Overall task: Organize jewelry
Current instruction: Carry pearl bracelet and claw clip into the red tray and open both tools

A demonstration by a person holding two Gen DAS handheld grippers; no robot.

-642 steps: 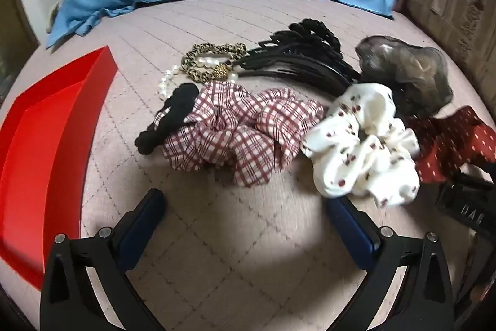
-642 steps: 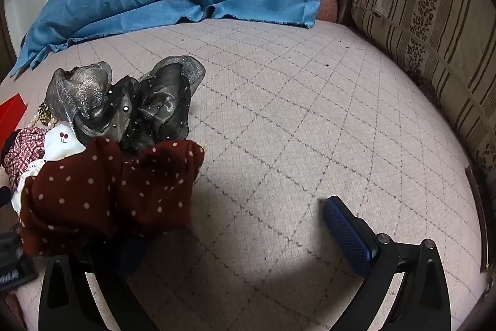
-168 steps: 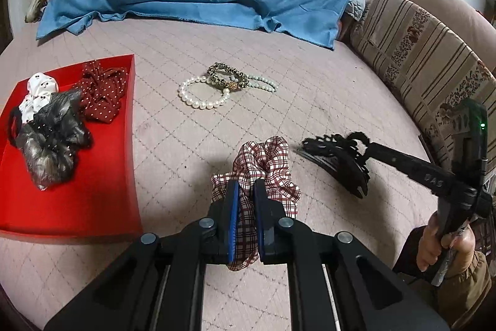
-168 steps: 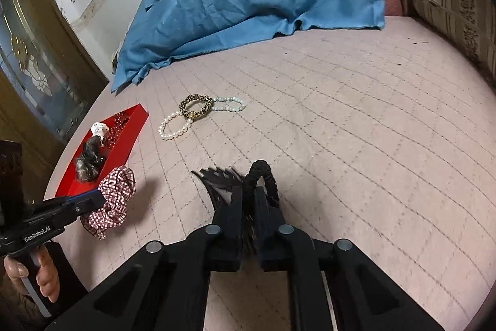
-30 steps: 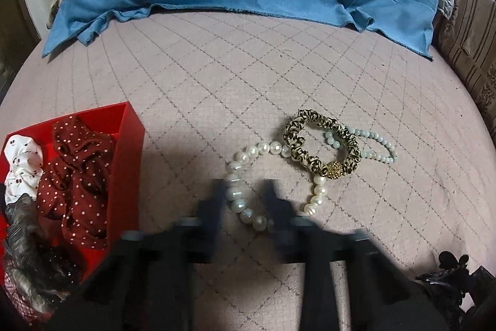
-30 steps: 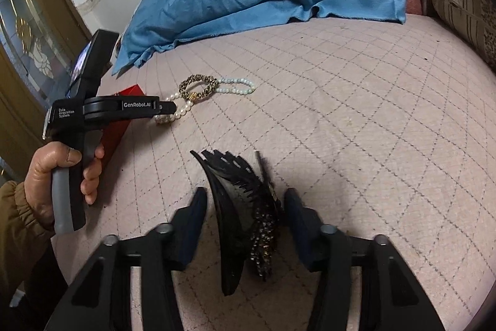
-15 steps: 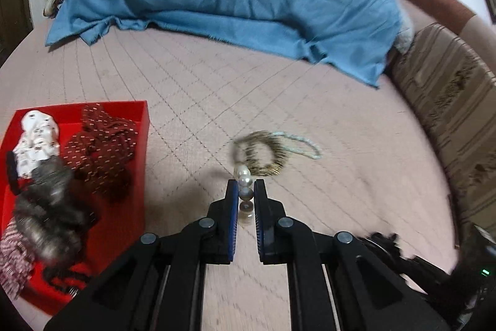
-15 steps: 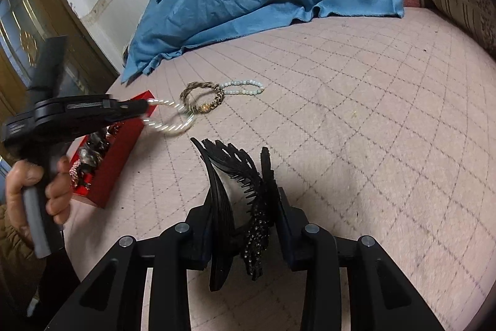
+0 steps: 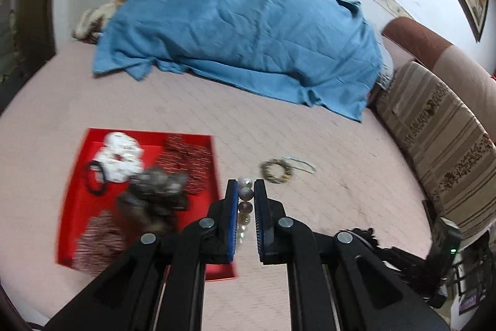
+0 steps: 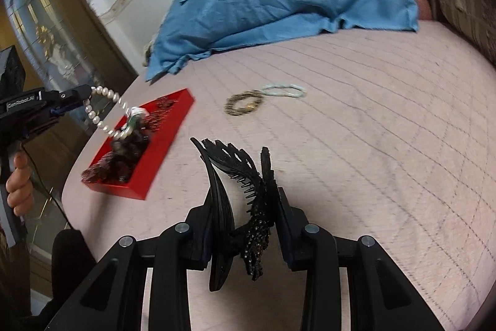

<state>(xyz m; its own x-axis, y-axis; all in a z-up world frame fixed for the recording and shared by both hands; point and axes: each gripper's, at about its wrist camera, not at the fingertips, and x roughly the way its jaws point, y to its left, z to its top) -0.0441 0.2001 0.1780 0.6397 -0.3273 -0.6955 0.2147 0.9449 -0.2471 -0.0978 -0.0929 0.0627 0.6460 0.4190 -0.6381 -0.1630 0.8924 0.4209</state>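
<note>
- Two pieces lifted off the bed since a second ago: pearl bracelet (image 9: 245, 200) pinched tight in left gripper (image 9: 245, 219), black hair claw (image 10: 238, 200) clamped in right gripper (image 10: 241, 225).
- Bracelet dangling above red tray (image 9: 74, 207); claw just beside it.
- Left lying beyond tray: leopard bracelet (image 9: 276, 171), pale bead strand (image 10: 283, 90).
- Likely next: both dropped into tray.

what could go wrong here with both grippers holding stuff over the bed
1. The left gripper pinches the pearl bracelet by only a few beads; the loop dangles free and may slip out or swing past the red tray.
2. The right gripper clamps the black hair clip across its curved sides, so the clip might twist or pop loose.
3. The tray already looks crowded with scrunchies, so new items may slide over its low wall.
</note>
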